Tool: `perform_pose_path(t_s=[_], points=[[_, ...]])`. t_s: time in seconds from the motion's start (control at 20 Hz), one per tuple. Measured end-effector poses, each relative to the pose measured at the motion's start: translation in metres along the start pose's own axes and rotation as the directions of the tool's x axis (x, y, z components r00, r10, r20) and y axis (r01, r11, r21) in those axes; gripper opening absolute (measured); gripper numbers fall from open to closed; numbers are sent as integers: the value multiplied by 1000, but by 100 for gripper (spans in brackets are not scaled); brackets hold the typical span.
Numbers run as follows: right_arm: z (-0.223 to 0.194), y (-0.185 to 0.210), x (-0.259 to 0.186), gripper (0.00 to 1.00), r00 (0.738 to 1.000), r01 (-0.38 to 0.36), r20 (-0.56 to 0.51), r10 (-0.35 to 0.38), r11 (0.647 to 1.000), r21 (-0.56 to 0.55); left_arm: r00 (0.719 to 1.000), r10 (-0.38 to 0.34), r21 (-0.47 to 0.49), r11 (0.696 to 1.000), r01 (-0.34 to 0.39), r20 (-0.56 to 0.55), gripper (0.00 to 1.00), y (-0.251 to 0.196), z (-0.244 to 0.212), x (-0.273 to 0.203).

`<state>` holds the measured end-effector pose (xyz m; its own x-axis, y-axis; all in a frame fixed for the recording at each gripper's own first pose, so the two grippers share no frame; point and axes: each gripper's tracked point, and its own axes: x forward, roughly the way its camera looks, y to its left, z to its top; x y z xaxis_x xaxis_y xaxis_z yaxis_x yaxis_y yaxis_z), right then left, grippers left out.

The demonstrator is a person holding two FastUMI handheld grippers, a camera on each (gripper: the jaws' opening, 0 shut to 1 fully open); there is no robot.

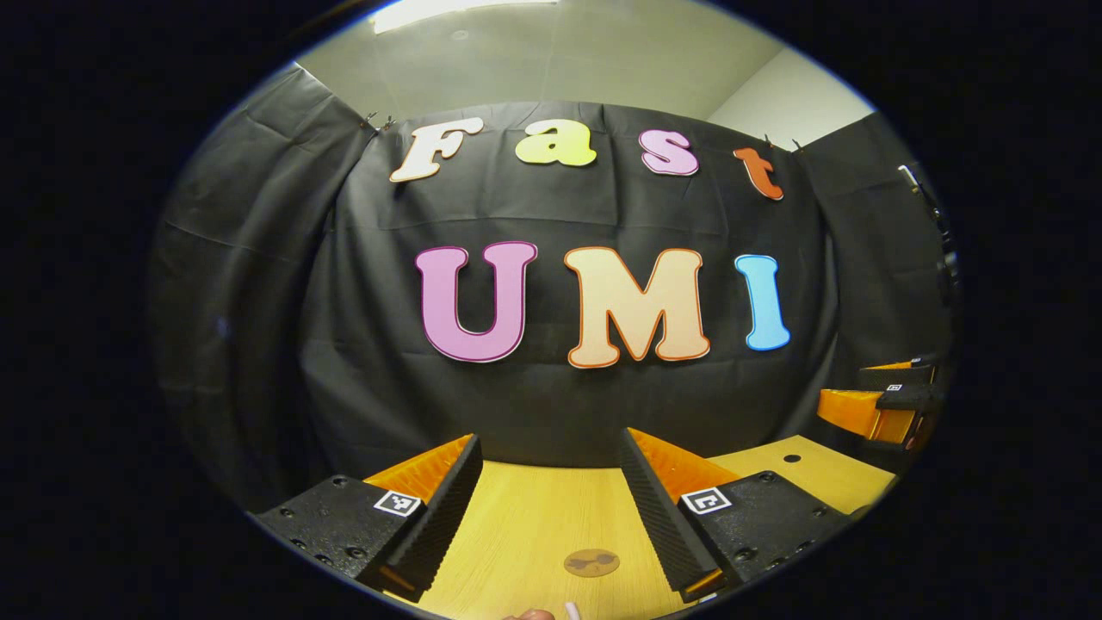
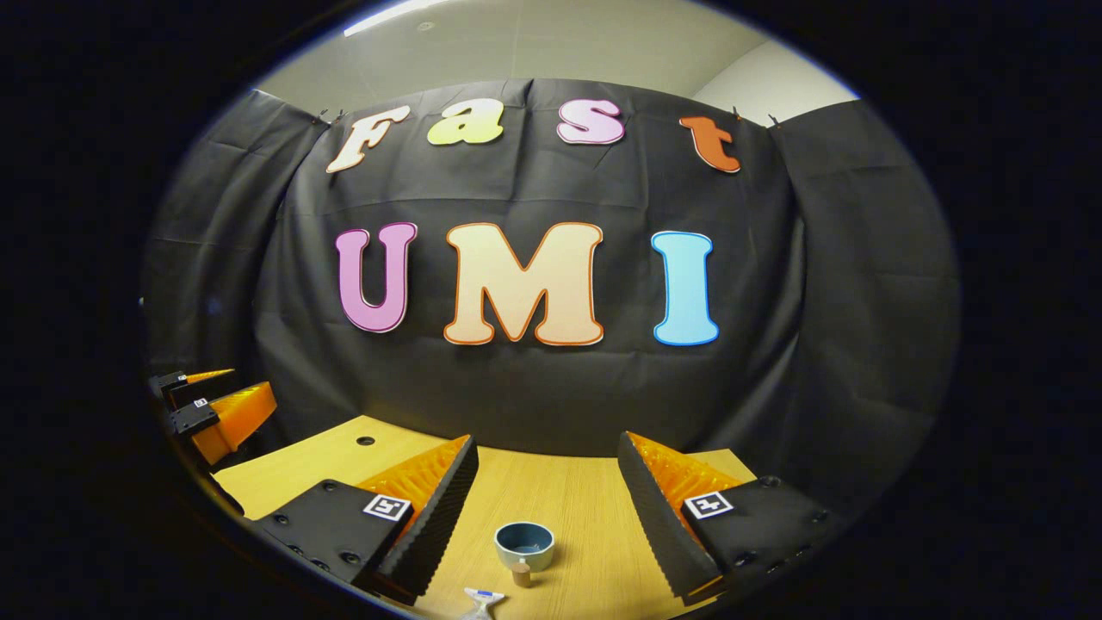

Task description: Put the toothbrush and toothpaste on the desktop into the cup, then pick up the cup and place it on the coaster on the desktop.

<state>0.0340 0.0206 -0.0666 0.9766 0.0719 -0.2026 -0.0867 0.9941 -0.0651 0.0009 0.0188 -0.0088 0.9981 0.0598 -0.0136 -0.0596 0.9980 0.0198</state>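
Right gripper view puts the cup [image 2: 524, 546] on the wooden desktop [image 2: 585, 508], standing upright with its mouth open, and what shows of its inside holds no brush or tube, so neither thing is in it yet by my reading. Just in front of the cup, touching or nearly touching its near wall, sits a small brownish stub [image 2: 521, 575]; I cannot tell what it is. Nearer than the cup again, at the bottom edge, lies a pale object with a blue mark [image 2: 482, 601], probably the toothpaste or the toothbrush, though too little of it shows to say which. The right gripper [image 2: 547, 499] hangs above the desktop with its jaws spread wide, the cup between and ahead of them, gripping nothing.

Left gripper view shows the round coaster [image 1: 591, 563] lying flat and bare on the desktop, so the cup is not on it. Nearer than the coaster, at the bottom edge, a pinkish rim [image 1: 529, 615] and a white tip [image 1: 572, 610] peek in, too cropped to name. The left gripper [image 1: 548, 495] is likewise spread apart and empty, the coaster between its fingers.

Every step appears to be left: both items into the cup, then the cup onto the coaster.
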Motion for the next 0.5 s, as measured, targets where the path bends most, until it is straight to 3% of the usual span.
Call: perform_pose_path(t_s=[0.2, 0.5], points=[[-50, 14, -3, 99, 989, -50, -143, 46, 998, -23, 1000, 4, 26, 1000, -5, 28, 94, 2, 9, 2], [-135, 29, -21, 100, 922, -118, -379, 81, 990, -76, 1000, 16, 23, 1000, -16, 12, 93, 7, 2, 3]])
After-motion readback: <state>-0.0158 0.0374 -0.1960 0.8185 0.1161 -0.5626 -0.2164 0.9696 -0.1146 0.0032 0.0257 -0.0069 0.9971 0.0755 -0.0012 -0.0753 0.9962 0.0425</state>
